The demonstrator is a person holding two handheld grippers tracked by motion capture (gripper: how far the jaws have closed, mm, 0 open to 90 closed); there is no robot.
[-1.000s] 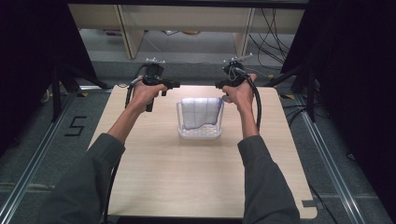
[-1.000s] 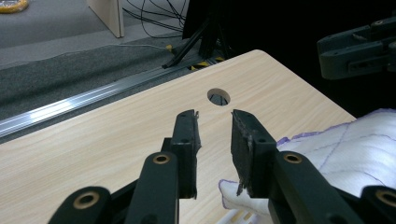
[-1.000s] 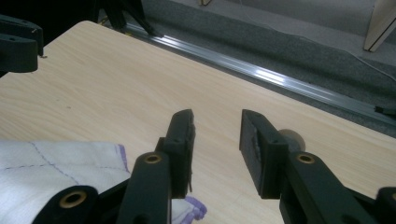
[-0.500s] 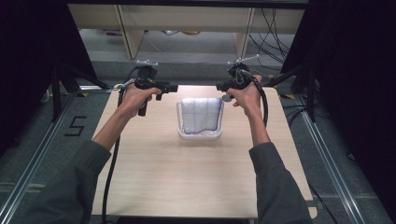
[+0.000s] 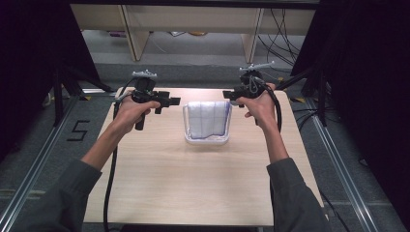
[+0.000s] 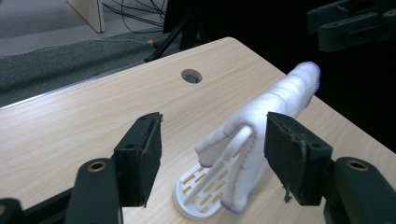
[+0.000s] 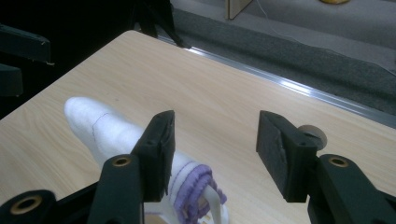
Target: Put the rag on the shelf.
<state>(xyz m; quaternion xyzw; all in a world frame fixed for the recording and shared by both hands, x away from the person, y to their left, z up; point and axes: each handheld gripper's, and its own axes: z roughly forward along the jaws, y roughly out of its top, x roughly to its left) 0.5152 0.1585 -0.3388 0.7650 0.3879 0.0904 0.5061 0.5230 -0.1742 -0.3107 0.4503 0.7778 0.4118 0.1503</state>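
Both claws, the left claw (image 5: 169,102) and the right claw (image 5: 231,95), had just been opening and were held wide with nothing between the jaws, one off each end of the white cloth (image 5: 208,120). The cloth was already draped over the white rack (image 5: 207,140), so the hanging was judged done, with only withdrawal left. Around the rack the counter (image 5: 193,183) lay bare, its far edge being the nearest.
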